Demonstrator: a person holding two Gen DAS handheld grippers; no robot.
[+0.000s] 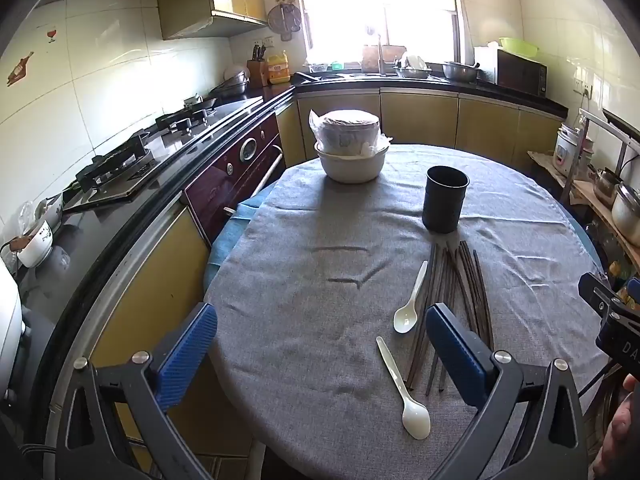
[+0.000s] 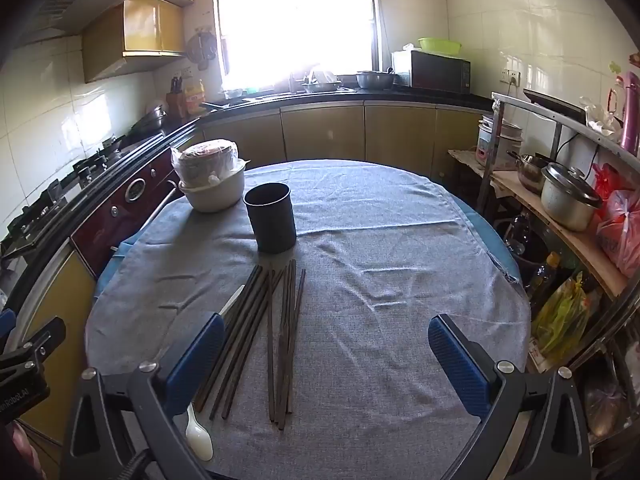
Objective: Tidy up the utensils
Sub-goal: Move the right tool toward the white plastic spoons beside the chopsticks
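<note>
On the grey tablecloth (image 1: 320, 216) lie several dark chopsticks (image 1: 460, 280) fanned out below a black cylindrical holder (image 1: 445, 199), which stands upright. Two white spoons rest beside them: one (image 1: 410, 304) near the chopsticks, another (image 1: 404, 392) closer to me. My left gripper (image 1: 320, 344) hovers open over the cloth, nothing between its blue pads. In the right wrist view the chopsticks (image 2: 276, 340) lie between the open fingers of my right gripper (image 2: 328, 360), below it on the cloth; the holder (image 2: 270, 218) stands beyond. One spoon (image 2: 198, 434) shows by the left finger.
A white bowl stack wrapped in plastic (image 1: 350, 148) stands at the table's far side. A stove counter (image 1: 132, 168) runs along the left. A shelf with pots (image 2: 568, 196) and bags stands on the right. The other gripper's body (image 1: 612, 312) shows at the right edge.
</note>
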